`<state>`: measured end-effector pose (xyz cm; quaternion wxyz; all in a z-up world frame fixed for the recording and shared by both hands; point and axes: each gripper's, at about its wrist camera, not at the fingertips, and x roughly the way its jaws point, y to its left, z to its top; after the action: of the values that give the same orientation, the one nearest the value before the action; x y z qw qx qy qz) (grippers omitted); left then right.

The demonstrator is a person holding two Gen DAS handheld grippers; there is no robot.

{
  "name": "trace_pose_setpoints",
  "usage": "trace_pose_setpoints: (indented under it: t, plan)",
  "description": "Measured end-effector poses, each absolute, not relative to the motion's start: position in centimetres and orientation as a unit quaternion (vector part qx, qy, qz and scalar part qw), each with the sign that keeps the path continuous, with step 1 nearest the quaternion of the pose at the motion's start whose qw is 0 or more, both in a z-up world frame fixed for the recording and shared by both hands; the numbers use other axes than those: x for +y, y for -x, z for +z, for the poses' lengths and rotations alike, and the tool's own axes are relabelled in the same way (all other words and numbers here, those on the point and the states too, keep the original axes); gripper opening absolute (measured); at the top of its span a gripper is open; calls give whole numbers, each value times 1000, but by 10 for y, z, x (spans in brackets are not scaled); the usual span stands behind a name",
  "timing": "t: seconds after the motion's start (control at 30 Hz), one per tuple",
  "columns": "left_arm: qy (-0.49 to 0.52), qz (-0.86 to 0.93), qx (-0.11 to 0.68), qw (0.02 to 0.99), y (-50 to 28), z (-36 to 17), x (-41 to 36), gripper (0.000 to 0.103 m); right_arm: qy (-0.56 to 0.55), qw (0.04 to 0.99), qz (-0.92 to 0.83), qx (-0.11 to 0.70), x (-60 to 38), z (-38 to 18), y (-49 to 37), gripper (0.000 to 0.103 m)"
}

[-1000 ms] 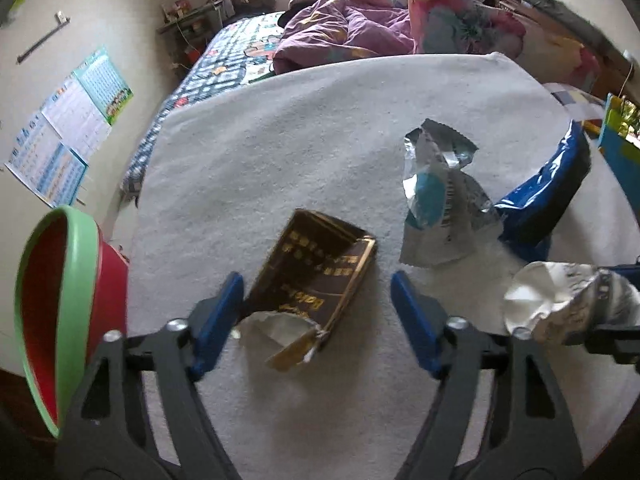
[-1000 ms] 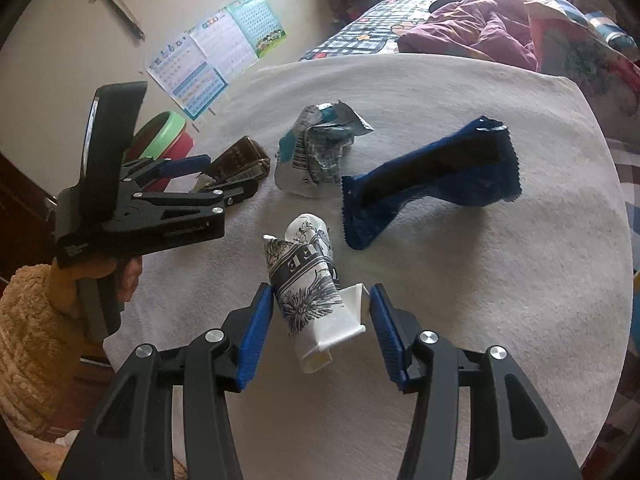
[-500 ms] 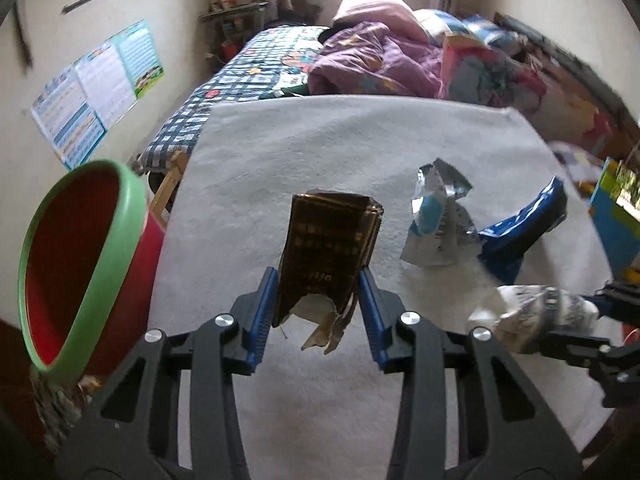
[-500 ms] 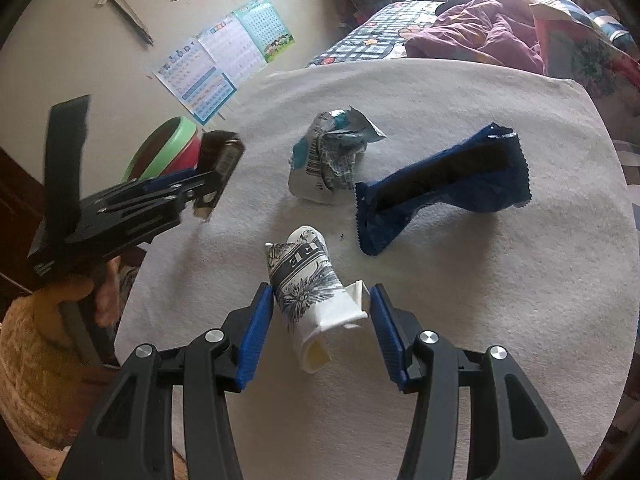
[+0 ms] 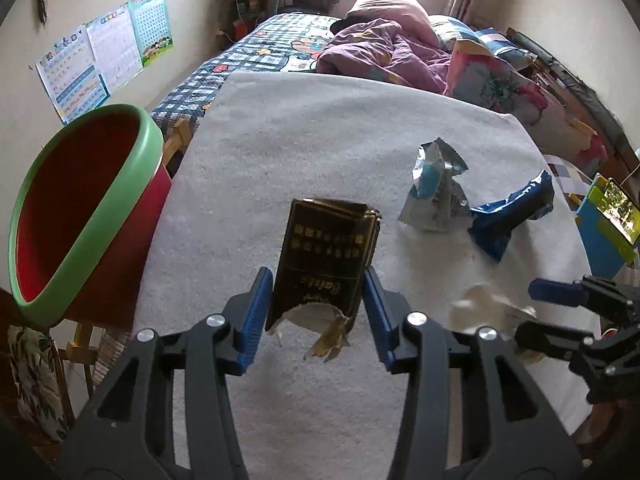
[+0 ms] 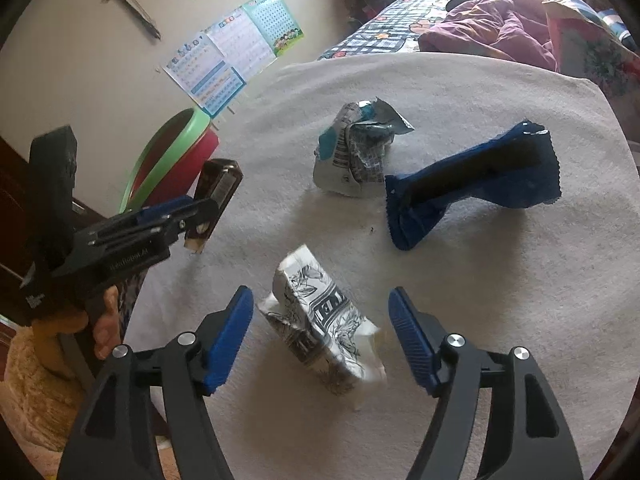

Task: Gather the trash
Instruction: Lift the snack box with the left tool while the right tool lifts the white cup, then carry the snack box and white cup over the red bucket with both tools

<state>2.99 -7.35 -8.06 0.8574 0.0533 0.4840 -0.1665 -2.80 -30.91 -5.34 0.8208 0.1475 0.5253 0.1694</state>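
My left gripper holds a brown and gold packet upright in the air above the table's left side; its jaws are opening while the pads still touch the packet's sides. From the right wrist view, the left gripper and the packet hang just in front of the red bin with a green rim. My right gripper is opening. A crumpled black-and-white paper wrapper lies loose and blurred between its spread jaws, touching neither pad.
A silver and teal wrapper and a blue wrapper lie on the white cloth-covered table. The bin stands off the table's left edge. A bed with blankets lies beyond the table.
The left gripper closed on the brown packet, lifted it off the cloth and carried it left toward the bin. The right gripper's jaws spread apart and the paper wrapper dropped free.
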Motion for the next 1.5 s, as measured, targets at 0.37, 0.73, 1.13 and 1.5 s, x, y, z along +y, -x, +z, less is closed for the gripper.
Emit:
trace_pose_setpoints:
  t: [0.37, 0.73, 1.13, 1.5]
  plan:
    - [-80, -191, 485, 850, -31, -89, -85, 58, -123, 816, 166, 540, -304, -57, 35, 69]
    - [-75, -192, 491, 846, -30, -98, -82, 42, -100, 815, 167, 546, -294, -60, 39, 40]
    - [-25, -167, 436, 884, -29, -54, -60, 42, -142, 851, 184, 471, -292, -3, 7, 36]
    - [4, -135, 412, 901, -34, -31, -26, 42, -143, 851, 219, 455, -258, 15, -15, 36]
